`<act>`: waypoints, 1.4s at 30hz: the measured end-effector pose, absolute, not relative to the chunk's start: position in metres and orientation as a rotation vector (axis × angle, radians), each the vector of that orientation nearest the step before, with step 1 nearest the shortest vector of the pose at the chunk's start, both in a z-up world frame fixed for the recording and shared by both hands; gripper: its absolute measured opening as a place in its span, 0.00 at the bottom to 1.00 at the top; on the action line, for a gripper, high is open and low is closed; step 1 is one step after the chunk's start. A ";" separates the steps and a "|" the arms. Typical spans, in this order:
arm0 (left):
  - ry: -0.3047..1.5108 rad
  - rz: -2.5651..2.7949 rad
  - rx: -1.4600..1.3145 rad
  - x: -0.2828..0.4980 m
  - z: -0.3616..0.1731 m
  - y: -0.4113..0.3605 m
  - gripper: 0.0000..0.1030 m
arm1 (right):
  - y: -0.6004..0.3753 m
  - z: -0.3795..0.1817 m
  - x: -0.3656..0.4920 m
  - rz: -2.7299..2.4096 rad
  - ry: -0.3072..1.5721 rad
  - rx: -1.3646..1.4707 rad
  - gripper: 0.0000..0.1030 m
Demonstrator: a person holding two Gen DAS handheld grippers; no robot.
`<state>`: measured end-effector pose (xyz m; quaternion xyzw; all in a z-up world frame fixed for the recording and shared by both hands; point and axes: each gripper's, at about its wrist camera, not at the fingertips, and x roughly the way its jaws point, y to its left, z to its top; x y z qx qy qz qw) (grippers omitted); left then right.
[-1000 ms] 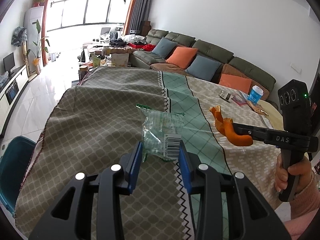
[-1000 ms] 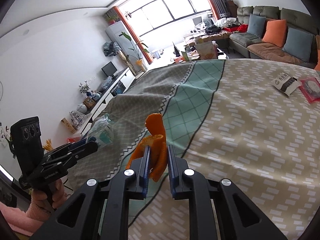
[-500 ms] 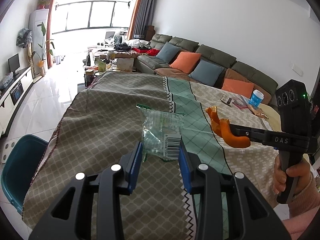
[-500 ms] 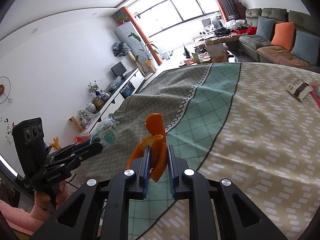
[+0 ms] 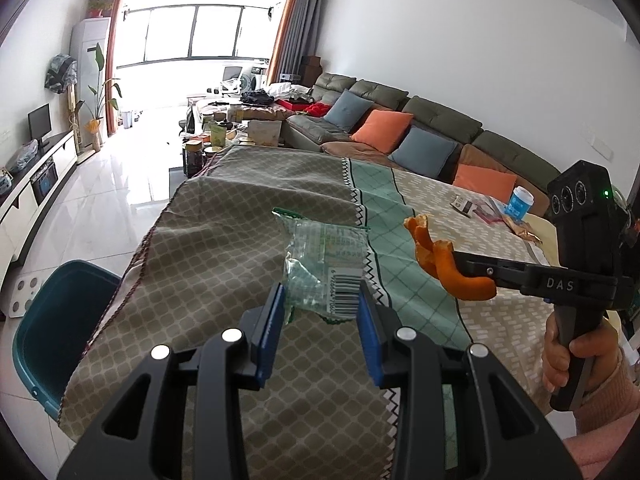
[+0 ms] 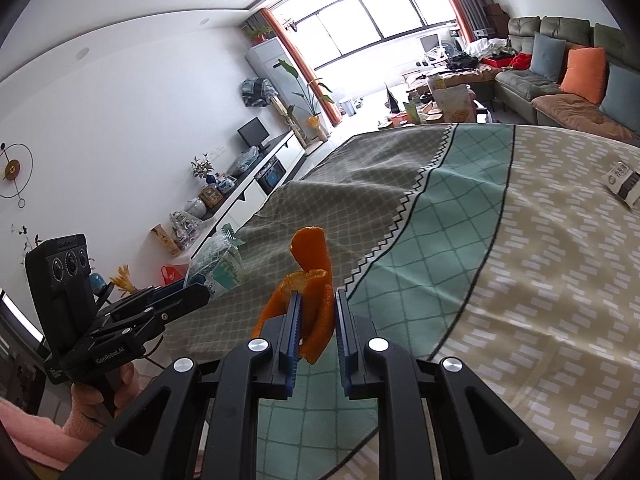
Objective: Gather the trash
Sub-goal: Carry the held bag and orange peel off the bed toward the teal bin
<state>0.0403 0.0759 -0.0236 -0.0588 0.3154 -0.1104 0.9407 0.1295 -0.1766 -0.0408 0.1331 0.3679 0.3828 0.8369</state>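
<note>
Up front in the left wrist view, the left gripper (image 5: 320, 312) pinches a crumpled clear plastic wrapper (image 5: 326, 266) between its 2 blue pads (image 5: 273, 328), holding it in the air above the patterned tablecloth (image 5: 224, 240). A barcode shows on the wrapper's lower right corner. To the right, the right gripper (image 5: 460, 268) clamps a curled orange peel (image 5: 444, 264), also lifted off the cloth. A teal bin (image 5: 56, 328) stands on the floor just beside the table's left edge, well below both grippers. At the far end of the table sit a blue cup (image 5: 520, 203) and a small packet (image 5: 462, 202).

Next, in the right wrist view, the right gripper (image 6: 316, 312) presses its fingers against the orange peel (image 6: 312, 276), which sticks up above the pads. At left, the left gripper (image 6: 192, 284) grips the wrapper (image 6: 222, 258). A small packet (image 6: 622, 180) lies on the cloth at far right.
</note>
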 end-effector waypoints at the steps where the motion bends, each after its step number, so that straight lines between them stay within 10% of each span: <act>1: 0.643 -0.223 -0.123 0.039 -0.023 0.077 0.35 | -0.176 -0.041 0.129 0.813 0.779 0.281 0.16; 42: 0.623 -0.165 -0.156 0.016 -0.021 0.112 0.35 | -0.138 -0.042 0.134 0.887 0.792 0.264 0.16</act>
